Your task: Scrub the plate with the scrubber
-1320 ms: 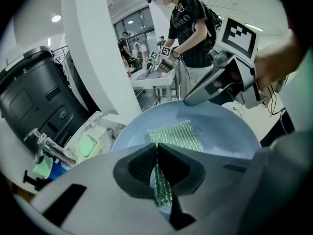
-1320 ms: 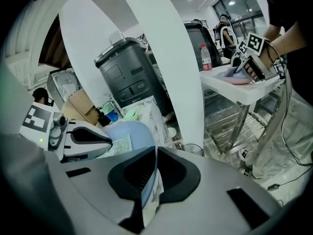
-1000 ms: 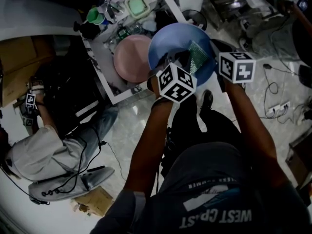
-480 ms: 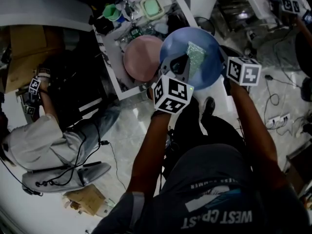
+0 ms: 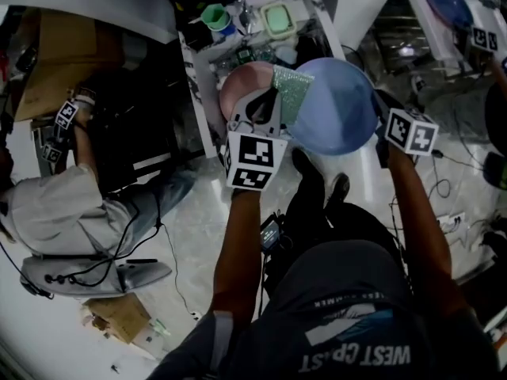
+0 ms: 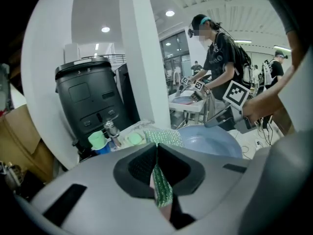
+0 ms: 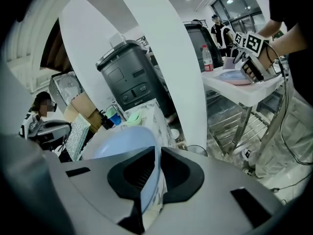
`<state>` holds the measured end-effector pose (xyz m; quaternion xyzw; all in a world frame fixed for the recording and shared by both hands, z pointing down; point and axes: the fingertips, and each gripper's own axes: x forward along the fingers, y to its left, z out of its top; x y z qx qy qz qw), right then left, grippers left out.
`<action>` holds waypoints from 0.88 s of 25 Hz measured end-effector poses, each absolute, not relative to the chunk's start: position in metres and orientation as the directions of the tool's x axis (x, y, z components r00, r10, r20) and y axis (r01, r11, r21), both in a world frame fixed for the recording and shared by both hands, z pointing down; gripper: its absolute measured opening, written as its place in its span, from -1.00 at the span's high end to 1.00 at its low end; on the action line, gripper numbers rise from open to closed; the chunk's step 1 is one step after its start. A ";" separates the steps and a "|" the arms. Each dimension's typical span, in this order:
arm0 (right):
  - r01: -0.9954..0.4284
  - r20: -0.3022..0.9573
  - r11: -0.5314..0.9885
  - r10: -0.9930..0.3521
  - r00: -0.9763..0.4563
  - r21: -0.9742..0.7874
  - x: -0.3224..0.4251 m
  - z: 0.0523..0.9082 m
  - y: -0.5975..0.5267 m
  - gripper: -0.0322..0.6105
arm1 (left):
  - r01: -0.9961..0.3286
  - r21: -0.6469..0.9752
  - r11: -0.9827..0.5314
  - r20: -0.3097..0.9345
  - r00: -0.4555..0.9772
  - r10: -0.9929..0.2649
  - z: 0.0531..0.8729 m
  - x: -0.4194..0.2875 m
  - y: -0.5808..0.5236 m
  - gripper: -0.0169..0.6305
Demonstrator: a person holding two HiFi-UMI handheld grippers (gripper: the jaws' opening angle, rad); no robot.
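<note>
- My right gripper point(image 5: 380, 109) is clamped on the right rim of a blue plate point(image 5: 337, 105). In the right gripper view the rim runs straight between the two closed jaws point(image 7: 157, 173).
- The blue plate point(image 7: 122, 146) is held up in the air, tilted, with its hollow side facing me.
- My left gripper point(image 5: 273, 105) sits just left of the blue plate. Its jaws are pressed together on a green, glittery scrubber point(image 5: 291, 92).
- In the left gripper view the scrubber point(image 6: 162, 192) is a thin strip pinched between the pads, and its free end sticks out toward the blue plate point(image 6: 210, 141).
- The scrubber's free end is at the blue plate's left rim (whether it touches the plate I cannot tell).
- A pink plate point(image 5: 238, 81) lies on a white table point(image 5: 204, 70), left of the blue plate and partly behind my left gripper.
- A green cup point(image 5: 214, 14) and a pale green tub point(image 5: 279, 18) stand on that table, beyond the blue plate.
- A person point(image 5: 47, 220) sits on the floor well to the left of the blue plate.
</note>
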<state>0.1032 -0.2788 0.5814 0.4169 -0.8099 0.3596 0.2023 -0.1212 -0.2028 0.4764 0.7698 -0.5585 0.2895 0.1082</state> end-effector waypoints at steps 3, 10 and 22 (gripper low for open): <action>-0.807 0.615 0.412 -0.524 -0.589 -0.423 0.097 0.576 -0.281 0.69 | -0.952 -0.164 -0.259 0.563 0.125 -0.817 0.470 -0.168 -0.197 0.90; -0.822 0.585 0.438 -0.579 -0.568 -0.364 0.097 0.546 -0.297 0.60 | -0.988 -0.138 -0.065 0.571 -0.026 -0.821 0.476 -0.264 -0.173 0.90; -0.851 0.606 0.433 -0.604 -0.518 -0.297 0.113 0.543 -0.314 0.60 | -0.986 -0.036 0.162 0.654 -0.146 -0.742 0.539 -0.357 -0.120 0.90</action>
